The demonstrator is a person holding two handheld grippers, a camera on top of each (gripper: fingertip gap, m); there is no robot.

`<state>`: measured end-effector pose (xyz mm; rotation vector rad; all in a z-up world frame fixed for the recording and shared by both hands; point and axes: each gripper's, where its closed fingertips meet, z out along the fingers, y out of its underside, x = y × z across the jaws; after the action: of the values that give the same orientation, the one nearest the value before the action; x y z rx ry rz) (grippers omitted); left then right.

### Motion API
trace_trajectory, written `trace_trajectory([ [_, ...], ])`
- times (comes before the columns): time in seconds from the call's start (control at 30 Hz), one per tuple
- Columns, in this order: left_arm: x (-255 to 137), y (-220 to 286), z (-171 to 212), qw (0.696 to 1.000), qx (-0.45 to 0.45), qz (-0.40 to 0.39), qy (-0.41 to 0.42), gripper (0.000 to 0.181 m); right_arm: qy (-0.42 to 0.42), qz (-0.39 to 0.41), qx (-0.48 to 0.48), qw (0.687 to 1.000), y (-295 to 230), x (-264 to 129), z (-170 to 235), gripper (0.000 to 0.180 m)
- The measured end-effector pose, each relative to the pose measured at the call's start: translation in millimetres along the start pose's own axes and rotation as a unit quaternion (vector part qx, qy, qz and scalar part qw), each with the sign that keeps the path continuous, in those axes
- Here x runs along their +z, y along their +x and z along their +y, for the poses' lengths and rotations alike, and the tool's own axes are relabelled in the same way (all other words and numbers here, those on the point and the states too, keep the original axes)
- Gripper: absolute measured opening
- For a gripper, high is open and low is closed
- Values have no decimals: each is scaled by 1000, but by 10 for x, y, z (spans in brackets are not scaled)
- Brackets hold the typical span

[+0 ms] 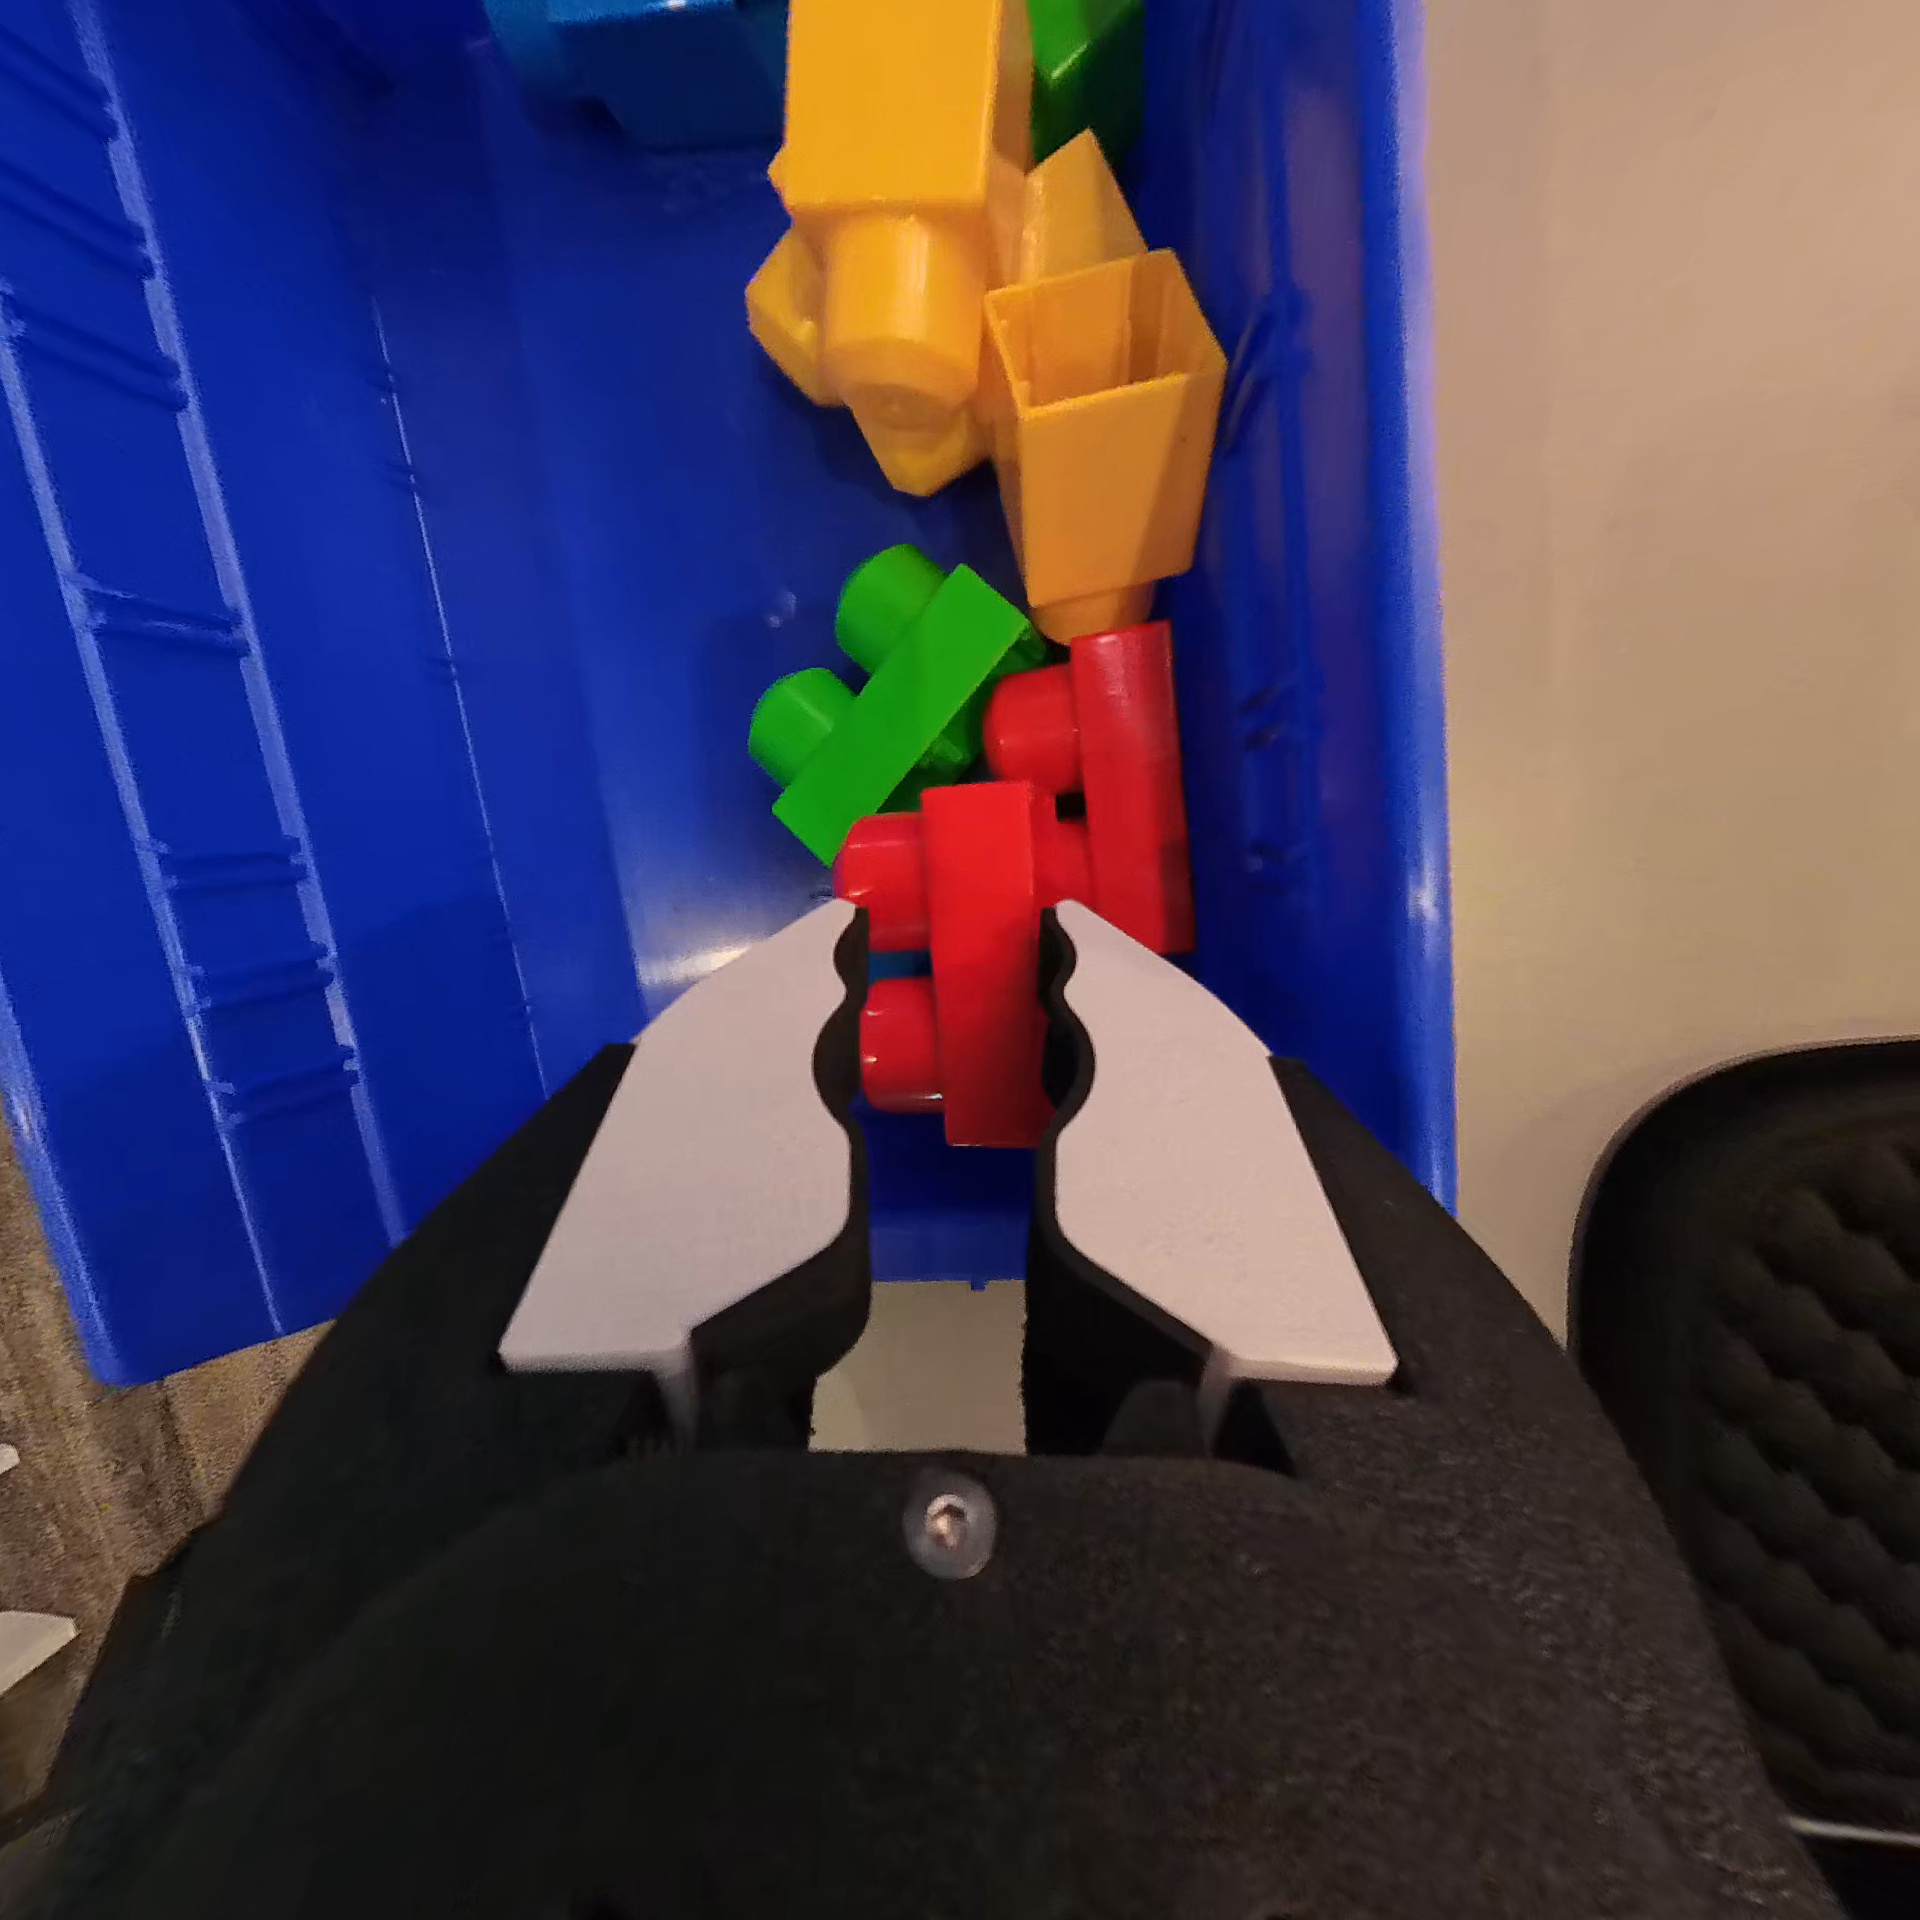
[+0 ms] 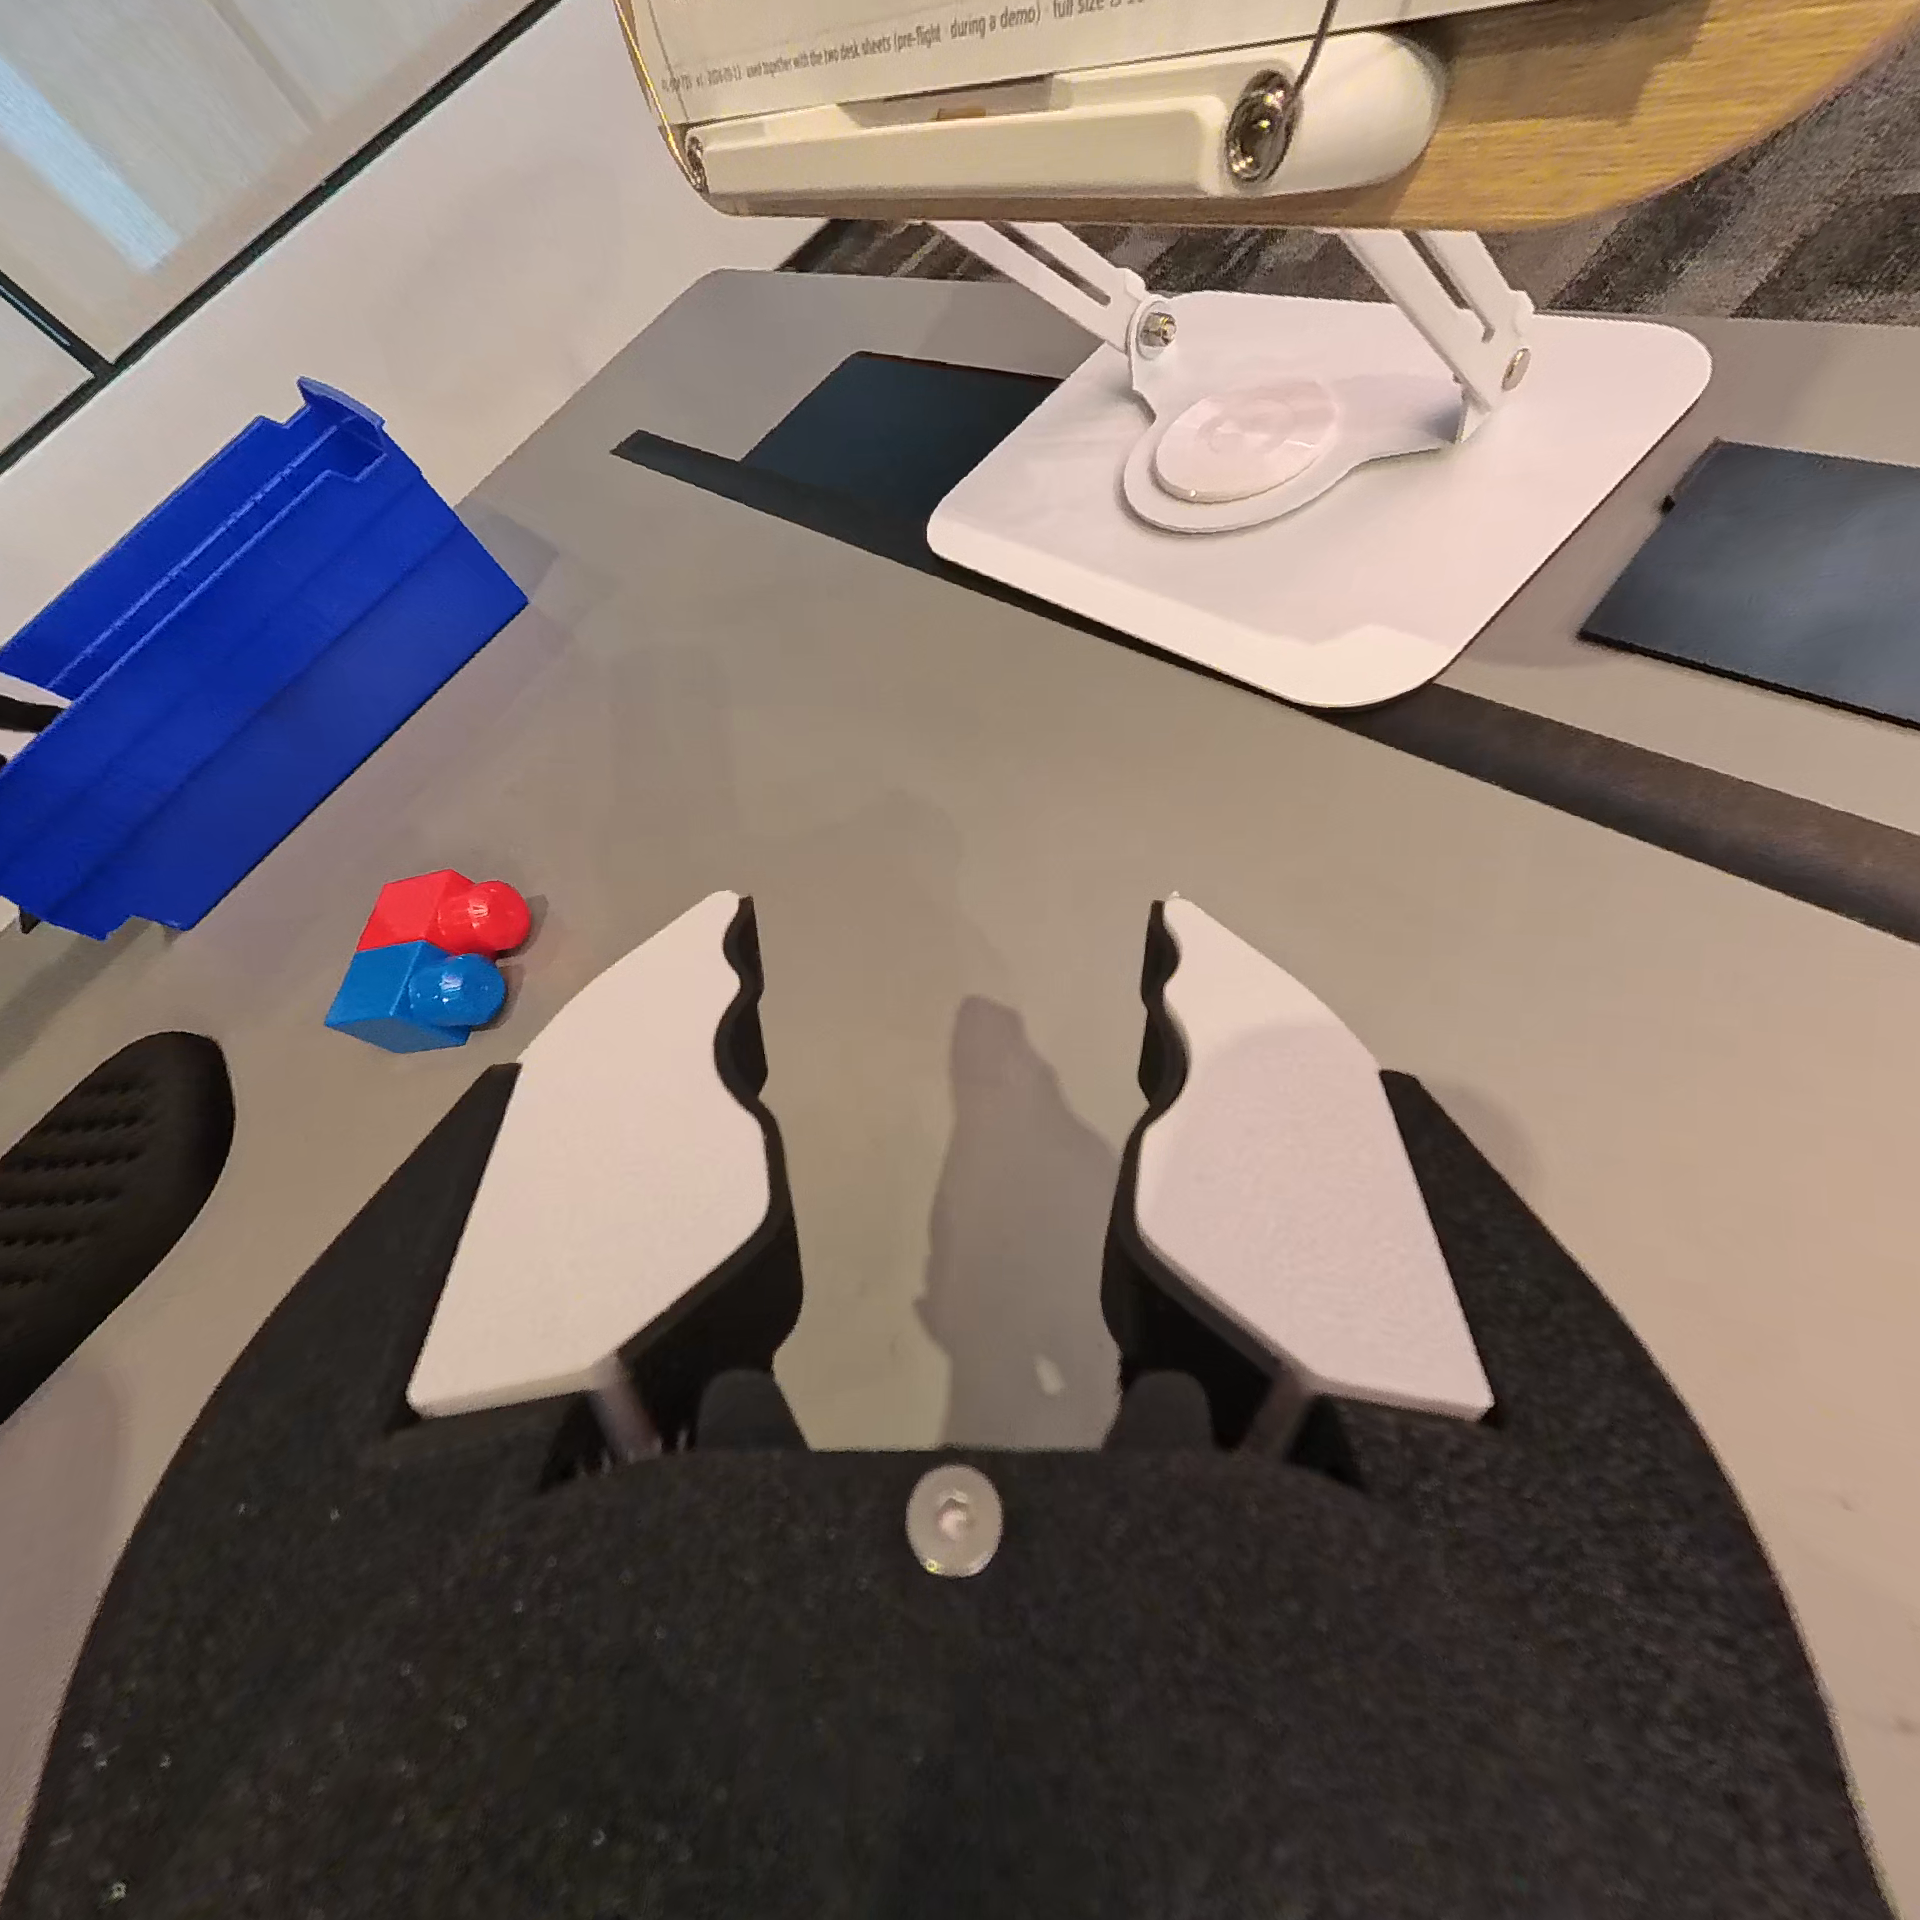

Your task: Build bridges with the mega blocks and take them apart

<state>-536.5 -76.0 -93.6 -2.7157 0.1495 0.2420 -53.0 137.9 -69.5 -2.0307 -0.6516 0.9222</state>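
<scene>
In the left wrist view, my left gripper [image 1: 951,920] is inside the blue bin [image 1: 312,623], shut on a flat red two-stud block [image 1: 982,956] held on edge between the fingers. Another red block [image 1: 1127,790], a green block [image 1: 904,696] and yellow blocks [image 1: 1101,436] lie against the bin's right wall. In the right wrist view, my right gripper [image 2: 951,914] is open and empty above the grey table [image 2: 935,748]. A small red block [image 2: 442,914] and a small blue block [image 2: 416,997] lie side by side on the table, left of it, near the blue bin [image 2: 229,665].
A white stand base [image 2: 1320,499] holding a board stands at the back of the table, with dark mats [image 2: 1766,582] beside it. A black mesh chair [image 1: 1766,1403] is at the table's edge; it also shows in the right wrist view [image 2: 94,1164]. A blue block [image 1: 644,73] lies at the bin's far end.
</scene>
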Motion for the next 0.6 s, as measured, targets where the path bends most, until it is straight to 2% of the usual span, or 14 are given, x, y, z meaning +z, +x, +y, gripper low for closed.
trace_trajectory([
  [0.2, -31, -109, 27, 1000, 2, -28, 2, 30, -5, -3, -2, 1000, -21, 16, 15, 70],
  [0.33, 7, -45, 58, 1000, -7, 0, -7, 34, -11, -6, -3, 1000, -32, 33, 39, 70],
  [0.47, 5, -64, 68, 1000, -11, 0, -17, 30, -14, -7, -4, 1000, -33, 32, 49, 70],
  [0.5, 6, -47, 58, 1000, -8, 4, -13, 22, -13, -7, -4, 1000, -32, 27, 45, 70],
  [0.6, 22, -68, 53, 1000, 3, -11, -7, 21, -9, -8, -1, 1000, -23, 12, 31, 70],
])
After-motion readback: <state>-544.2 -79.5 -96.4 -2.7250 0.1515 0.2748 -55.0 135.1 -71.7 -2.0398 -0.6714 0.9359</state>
